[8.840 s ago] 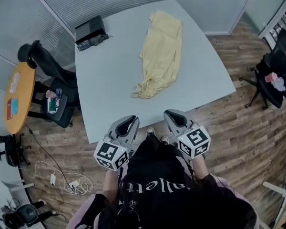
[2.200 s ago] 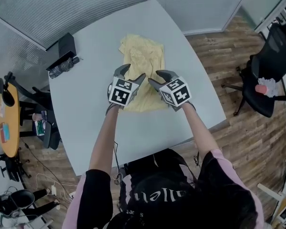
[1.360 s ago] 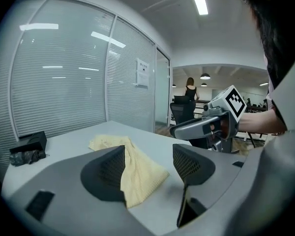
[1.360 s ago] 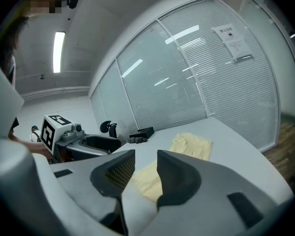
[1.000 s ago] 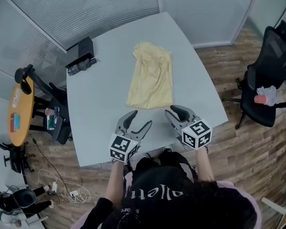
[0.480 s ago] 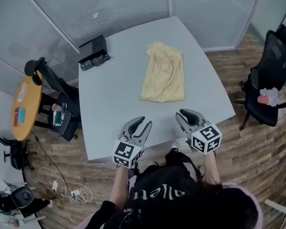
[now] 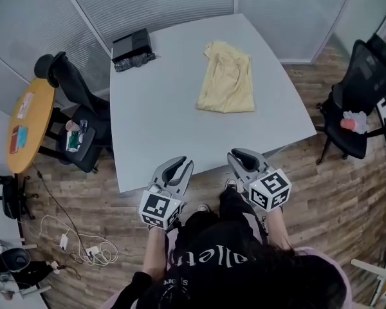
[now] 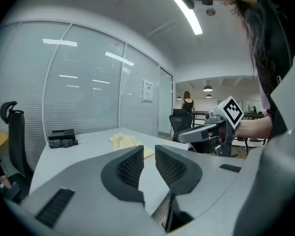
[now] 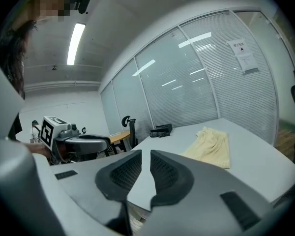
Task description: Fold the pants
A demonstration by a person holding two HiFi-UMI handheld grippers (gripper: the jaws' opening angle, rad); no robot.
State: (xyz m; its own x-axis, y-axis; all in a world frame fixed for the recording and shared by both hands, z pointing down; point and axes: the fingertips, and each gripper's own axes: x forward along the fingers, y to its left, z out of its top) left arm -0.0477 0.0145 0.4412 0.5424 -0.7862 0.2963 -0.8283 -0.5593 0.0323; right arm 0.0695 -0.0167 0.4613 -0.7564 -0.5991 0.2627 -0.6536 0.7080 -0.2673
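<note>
Grey surface [image 7: 154, 121] ahead — folded pale-yellow cloth pants [image 7: 228, 79] lie far right on it; your left gripper [image 7: 182, 165] and right gripper [image 7: 235, 155], off its near edge, have just been closing to slim gaps — both empty.

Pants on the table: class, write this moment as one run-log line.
pants: folded, flat on table | left tool: empty, jaws just closing, narrow gap | right tool: same | both at table's near edge
</note>
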